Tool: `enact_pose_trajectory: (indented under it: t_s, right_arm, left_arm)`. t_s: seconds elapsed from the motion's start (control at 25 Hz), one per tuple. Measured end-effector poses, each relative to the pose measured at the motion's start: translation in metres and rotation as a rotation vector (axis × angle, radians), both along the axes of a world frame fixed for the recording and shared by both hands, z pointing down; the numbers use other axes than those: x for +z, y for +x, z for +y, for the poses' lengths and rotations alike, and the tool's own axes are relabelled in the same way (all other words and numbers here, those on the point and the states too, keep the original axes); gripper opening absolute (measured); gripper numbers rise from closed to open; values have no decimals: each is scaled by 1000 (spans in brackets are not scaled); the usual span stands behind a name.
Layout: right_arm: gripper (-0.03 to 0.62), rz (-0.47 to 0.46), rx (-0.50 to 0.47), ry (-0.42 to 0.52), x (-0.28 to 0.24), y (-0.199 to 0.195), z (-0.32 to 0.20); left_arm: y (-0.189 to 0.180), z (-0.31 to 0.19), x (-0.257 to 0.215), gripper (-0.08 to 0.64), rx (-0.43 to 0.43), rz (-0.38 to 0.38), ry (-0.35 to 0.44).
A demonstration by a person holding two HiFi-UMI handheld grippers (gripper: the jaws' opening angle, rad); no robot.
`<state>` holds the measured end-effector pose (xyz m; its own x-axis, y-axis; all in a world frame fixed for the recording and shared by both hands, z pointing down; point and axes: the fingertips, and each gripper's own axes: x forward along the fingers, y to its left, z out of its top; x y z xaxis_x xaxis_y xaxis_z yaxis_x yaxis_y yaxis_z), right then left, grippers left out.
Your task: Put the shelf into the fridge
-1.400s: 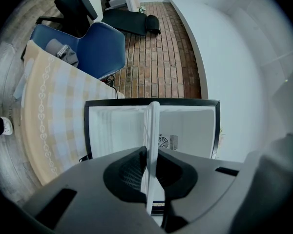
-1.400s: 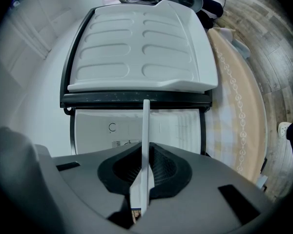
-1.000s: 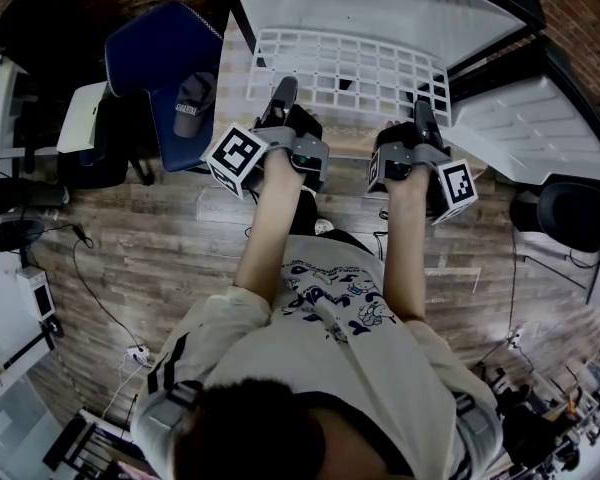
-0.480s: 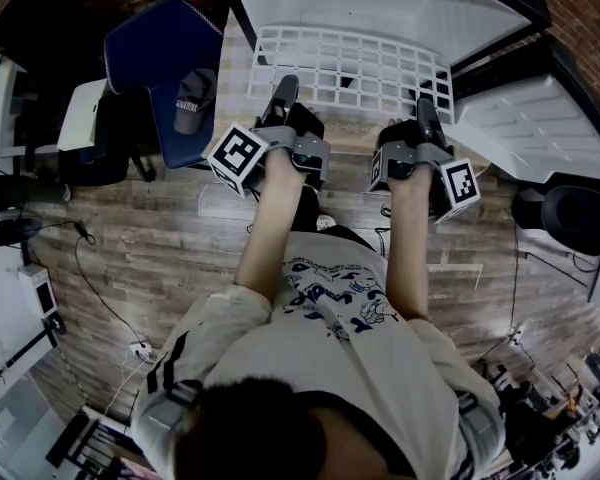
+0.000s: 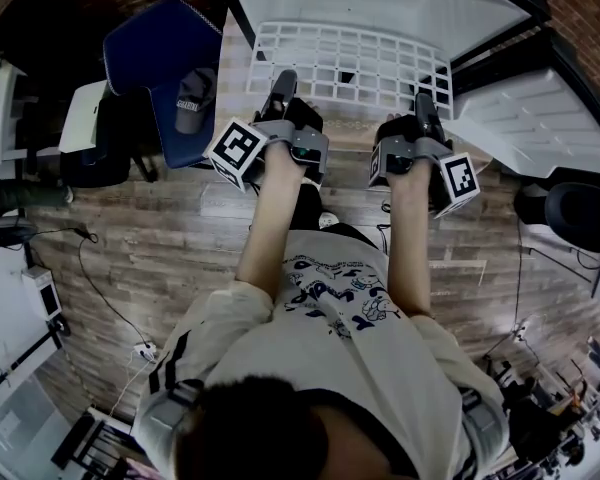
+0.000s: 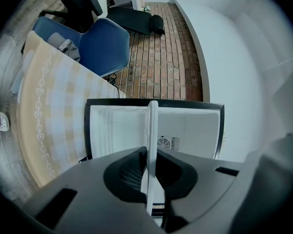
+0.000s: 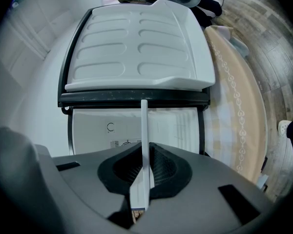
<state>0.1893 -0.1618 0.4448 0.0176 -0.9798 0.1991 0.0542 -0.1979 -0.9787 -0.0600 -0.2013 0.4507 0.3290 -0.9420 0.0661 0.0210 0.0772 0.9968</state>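
While both grippers carry it, the shelf hangs roughly level in front of the open fridge, with its near edge toward the person. Whether the far edge has crossed into the opening cannot be told from the head view. The left gripper has its fingers closed on the near edge toward the left corner. Its own view shows the white edge standing edge-on between them, with the fridge's pale inside straight ahead. The right gripper grips the same edge toward the right corner. Its fingers are pinched tight on the thin white strip. The fridge door is swung wide open on that side.

The shelf is a white open grid, so it is probably light and fairly stiff. It is thin enough that it might twist if one hand leads the other. Its coating looks smooth, so a pinch on a single bar could slip under a sideways push. The present hold suits it, since two spots well apart on the near edge keep it flat and leave the far edge and both sides free.

Sliding it in seems to call for both grippers advancing together, square to the opening, so the sides meet the fridge walls evenly and do not jam. A blue chair stands off to the left, clear of the path.
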Motion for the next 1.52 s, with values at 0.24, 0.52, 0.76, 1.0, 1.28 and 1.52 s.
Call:
enact_pose_trajectory:
  t_s: [0.24, 0.52, 0.76, 1.0, 1.28, 1.52]
  right_arm:
    - [48, -8, 8, 8, 2, -1, -1]
    - [48, 1, 9, 13, 2, -1, -3]
    - [48, 6, 5, 27, 3, 0, -8]
    - [48, 5, 6, 28, 4, 2, -15]
    - [48, -2, 4, 30, 5, 3, -21]
    - [48, 7, 6, 19, 5, 4, -26]
  left_arm:
    - [-1, -2, 2, 37, 2, -3, 1]
    - [-1, -5, 4, 37, 2, -7, 5]
    - [1, -6, 4, 37, 5, -15, 3]
    - [3, -12, 4, 37, 4, -22, 4]
    - [3, -18, 4, 37, 6, -28, 3]
    - [4, -22, 5, 37, 6, -31, 1]
